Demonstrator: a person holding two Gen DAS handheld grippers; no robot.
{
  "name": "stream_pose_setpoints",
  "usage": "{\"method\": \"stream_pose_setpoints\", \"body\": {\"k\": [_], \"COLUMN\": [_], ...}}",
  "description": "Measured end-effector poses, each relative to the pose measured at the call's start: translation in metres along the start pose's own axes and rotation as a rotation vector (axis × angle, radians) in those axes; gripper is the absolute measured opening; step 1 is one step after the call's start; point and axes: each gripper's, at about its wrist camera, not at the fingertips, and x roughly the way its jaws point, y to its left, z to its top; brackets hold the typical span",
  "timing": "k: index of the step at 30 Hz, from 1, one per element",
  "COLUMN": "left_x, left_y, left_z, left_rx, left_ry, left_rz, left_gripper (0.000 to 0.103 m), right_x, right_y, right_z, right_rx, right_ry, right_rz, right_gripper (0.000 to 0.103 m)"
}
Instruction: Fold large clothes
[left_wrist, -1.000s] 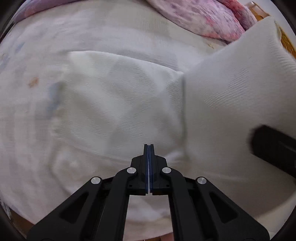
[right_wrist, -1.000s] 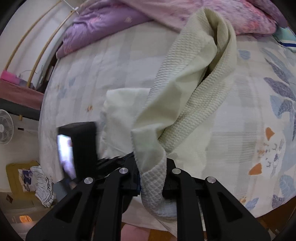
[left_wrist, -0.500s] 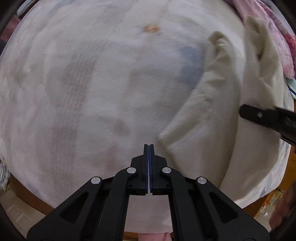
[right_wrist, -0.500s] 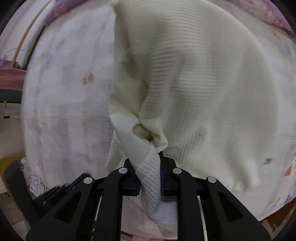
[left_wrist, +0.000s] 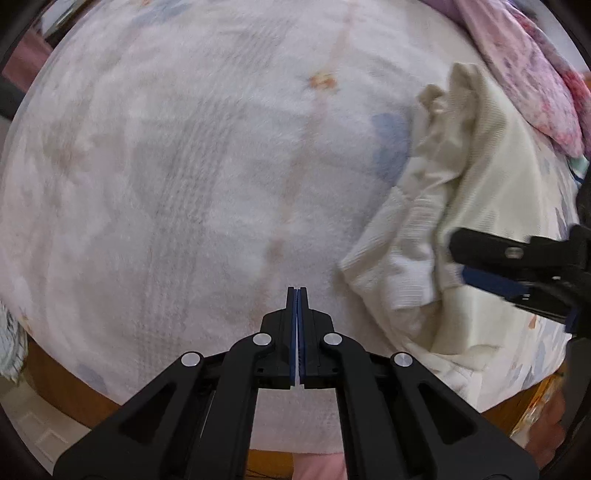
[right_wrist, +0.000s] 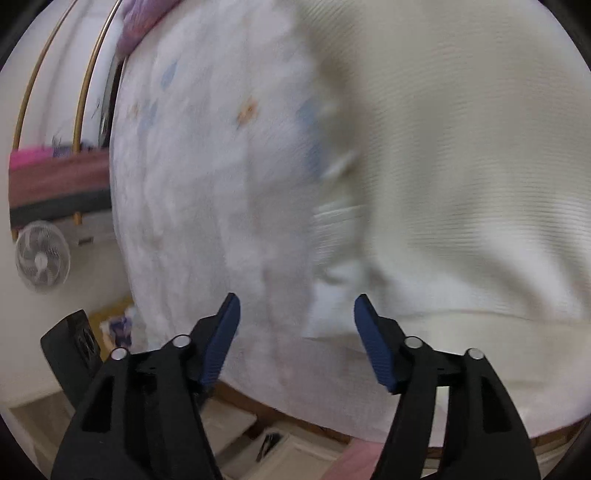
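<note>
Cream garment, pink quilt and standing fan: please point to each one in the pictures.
cream garment (left_wrist: 491, 177), left wrist view, on its ribbed flat part
pink quilt (left_wrist: 532, 70), left wrist view, on its flowered top side
standing fan (right_wrist: 42, 256), right wrist view, on its round grille

left tongs (left_wrist: 297, 295) closed, right tongs (right_wrist: 295, 314) just opening

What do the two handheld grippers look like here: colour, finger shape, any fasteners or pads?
Both are matte black plastic. The left gripper has angular linkage arms with cut-outs, round silver pivot pins, and thin blue pads edging its narrow fingers. The right gripper has the same black arms and silver pins, with ribbed blue pads on tapered fingers. No cables or sleeves show.
</note>
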Motion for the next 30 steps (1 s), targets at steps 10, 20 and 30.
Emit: {"method": "stream_pose_setpoints", "body": {"k": [10,20,30], "left_x": [0.036,0.039,0.001], "left_y": [-0.109,-0.125,-0.094], "left_z": [-0.013,-0.032,-0.041], "left_rx": [0.101,0.058,0.052], "left_ry": [0.112,0.133,0.073], "left_rz": [-0.363,-0.292,-0.181], "left_gripper": [0.072,0.005,0.005], "right_x": [-0.092,-0.115,-0.117], "right_y": [-0.13,-0.186,-0.148], "right_z": [-0.039,-0.067,-0.037], "right_rx": [0.255,0.398,0.223], "right_ry": [-0.113,-0.119,-0.13], "right_rz": [-0.17,-0.132,-0.116], "right_gripper": [0.085,0.085,0.085]}}
